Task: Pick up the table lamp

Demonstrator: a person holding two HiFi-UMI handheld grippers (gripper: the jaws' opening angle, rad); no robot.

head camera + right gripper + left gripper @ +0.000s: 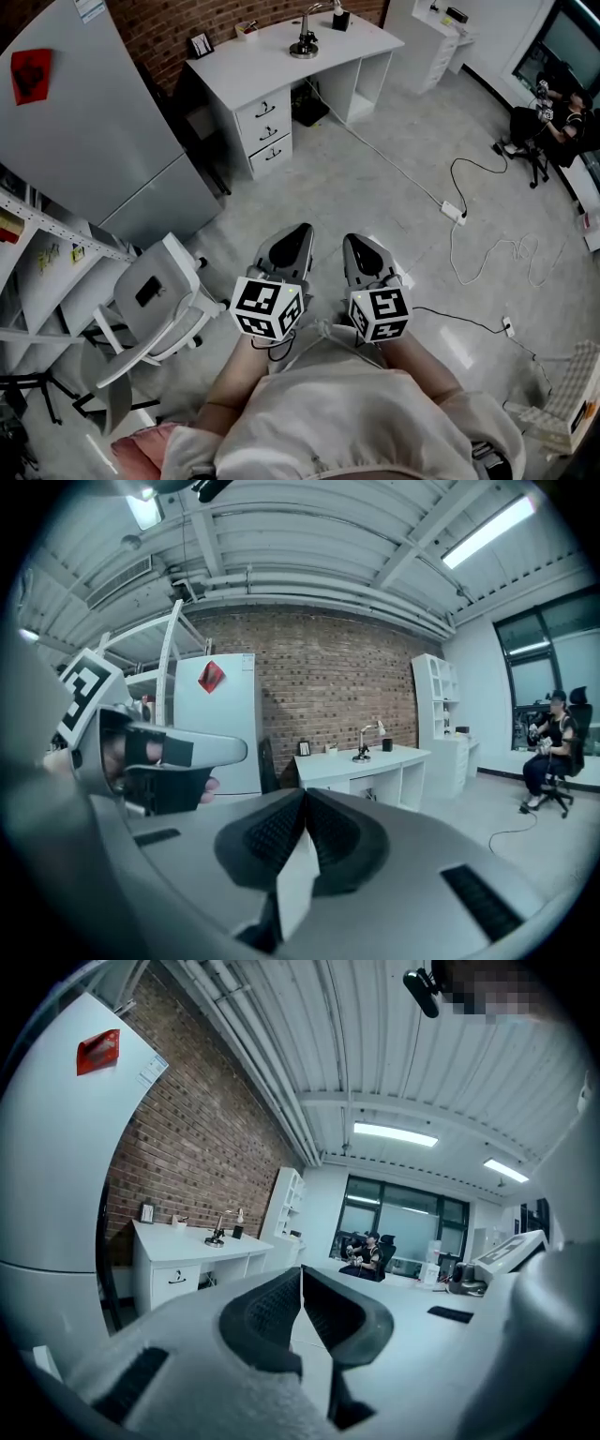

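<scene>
The table lamp [304, 39] stands at the top centre of the head view on the white desk [267, 58], well apart from both grippers and straight up-frame from their tips. Its stem rises upright from a round base, then bends right towards its head. The left gripper [298, 240] and right gripper [357, 249] sit side by side at lower centre, jaws pressed together on nothing. Neither looks clearly nearer. The desk drawers [265, 127] are shut, and the dark cup [340, 19] beside the lamp hides its contents.
</scene>
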